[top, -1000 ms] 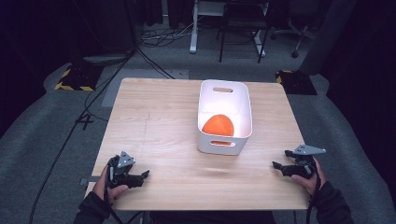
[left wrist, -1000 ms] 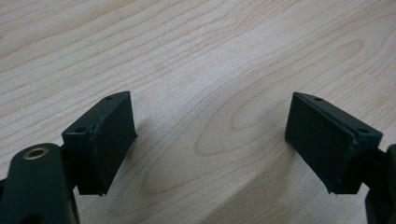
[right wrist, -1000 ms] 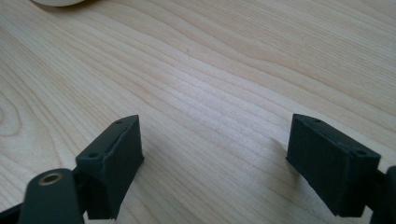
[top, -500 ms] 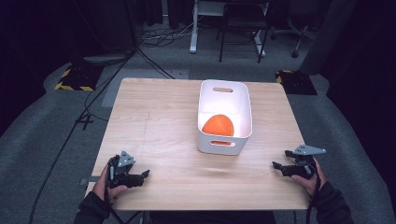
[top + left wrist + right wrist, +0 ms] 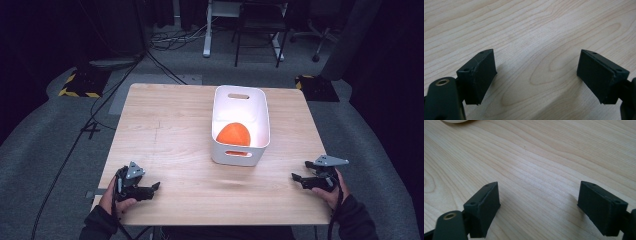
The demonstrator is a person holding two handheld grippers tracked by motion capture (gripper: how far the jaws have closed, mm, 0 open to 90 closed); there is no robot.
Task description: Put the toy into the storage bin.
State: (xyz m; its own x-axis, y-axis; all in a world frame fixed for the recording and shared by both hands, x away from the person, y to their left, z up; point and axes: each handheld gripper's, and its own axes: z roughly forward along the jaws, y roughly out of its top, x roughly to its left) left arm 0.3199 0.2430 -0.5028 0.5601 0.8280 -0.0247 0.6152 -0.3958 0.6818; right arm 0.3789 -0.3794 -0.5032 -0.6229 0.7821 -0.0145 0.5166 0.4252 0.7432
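Note:
A white bin (image 5: 240,156) with handle slots stands on the wooden table (image 5: 170,130), right of centre, and an orange ball (image 5: 234,134) lies inside it. My left gripper (image 5: 156,186) rests near the front left corner, pointing right; its jaws stand wide apart over bare wood (image 5: 536,72) with nothing between them. Near the front right edge my right gripper (image 5: 295,178) points left toward the bin, and its jaws are likewise open over bare tabletop (image 5: 539,202). A pale corner of the bin (image 5: 455,121) shows at the top left of the right gripper view.
Broad bare wood lies between the two grippers and left of the bin. Beyond the table's far edge are a dark chair (image 5: 260,27), a white desk leg (image 5: 206,30), floor cables (image 5: 170,37) and yellow-black striped floor blocks (image 5: 77,87).

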